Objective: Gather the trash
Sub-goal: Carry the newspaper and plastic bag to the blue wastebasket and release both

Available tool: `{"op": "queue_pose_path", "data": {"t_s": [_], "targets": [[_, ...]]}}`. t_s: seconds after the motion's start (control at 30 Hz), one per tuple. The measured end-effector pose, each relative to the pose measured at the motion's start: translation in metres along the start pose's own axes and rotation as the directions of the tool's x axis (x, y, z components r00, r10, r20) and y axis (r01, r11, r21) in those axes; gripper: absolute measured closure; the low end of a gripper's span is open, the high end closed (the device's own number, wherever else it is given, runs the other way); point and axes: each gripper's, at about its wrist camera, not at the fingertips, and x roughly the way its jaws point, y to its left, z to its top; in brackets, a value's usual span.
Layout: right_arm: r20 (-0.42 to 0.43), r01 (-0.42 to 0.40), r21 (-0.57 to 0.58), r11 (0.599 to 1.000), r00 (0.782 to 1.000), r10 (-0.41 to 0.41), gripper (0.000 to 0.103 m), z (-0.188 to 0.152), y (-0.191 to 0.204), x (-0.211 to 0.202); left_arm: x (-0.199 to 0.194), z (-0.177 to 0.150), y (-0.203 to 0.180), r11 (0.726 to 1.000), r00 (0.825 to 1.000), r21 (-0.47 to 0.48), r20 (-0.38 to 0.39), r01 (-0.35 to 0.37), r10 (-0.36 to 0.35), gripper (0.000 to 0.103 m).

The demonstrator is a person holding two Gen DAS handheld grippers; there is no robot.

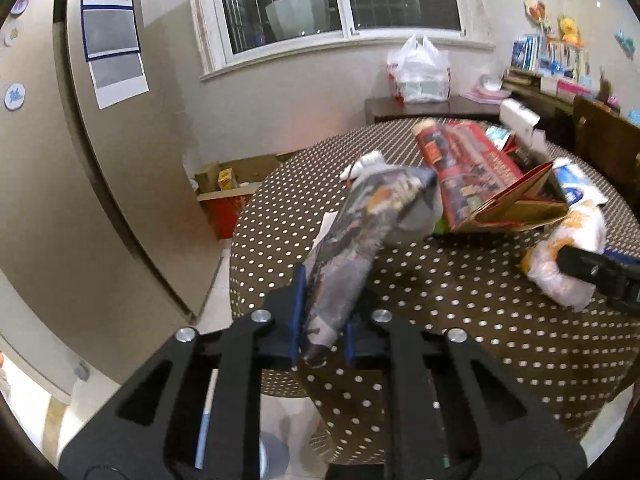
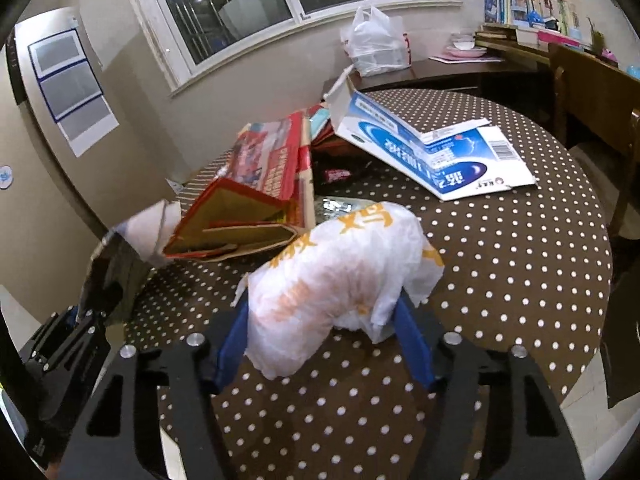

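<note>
My left gripper (image 1: 322, 314) is shut on a crumpled grey printed wrapper (image 1: 360, 240) and holds it above the near edge of the round polka-dot table (image 1: 460, 320). My right gripper (image 2: 324, 332) is shut on a crumpled white paper bag with orange print (image 2: 344, 268), just above the tablecloth; the bag also shows at the right of the left wrist view (image 1: 568, 256). A flattened red and gold carton (image 2: 256, 208) and a torn blue and white box (image 2: 432, 148) lie on the table beyond. The left gripper shows at the left edge of the right wrist view (image 2: 92, 312).
A white plastic bag (image 1: 420, 68) sits on a dark side table under the window. A wooden chair (image 2: 592, 92) stands at the right. Shelves with books and toys line the far right wall. Cardboard boxes (image 1: 228, 184) sit on the floor by the wall.
</note>
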Motion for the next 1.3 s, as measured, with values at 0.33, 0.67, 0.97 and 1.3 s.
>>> {"op": "queue_pose_path", "data": {"t_s": [0.33, 0.67, 0.97, 1.3], "targets": [[0.057, -0.063, -0.07, 0.996, 0.996, 0.067, 0.038, -0.013, 0.029, -0.05, -0.035, -0.013, 0.032, 0.958, 0.978, -0.199, 0.031, 0.207, -0.205, 0.092], [0.053, -0.178, -0.265, 0.948, 0.979, 0.199, 0.038, -0.029, 0.125, -0.069, -0.058, -0.041, 0.092, 0.909, 0.973, -0.351, 0.035, 0.226, -0.229, 0.094], [-0.068, -0.279, -0.421, 0.863, 0.958, 0.277, 0.038, -0.05, 0.208, -0.03, -0.073, -0.074, 0.154, 0.903, 0.994, -0.416, 0.011, 0.106, -0.112, 0.094], [-0.287, -0.424, -0.562, 0.711, 0.905, 0.313, 0.038, -0.118, 0.32, 0.037, -0.04, -0.161, 0.239, 0.853, 0.96, -0.492, -0.276, -0.174, 0.037, 0.094]]}}
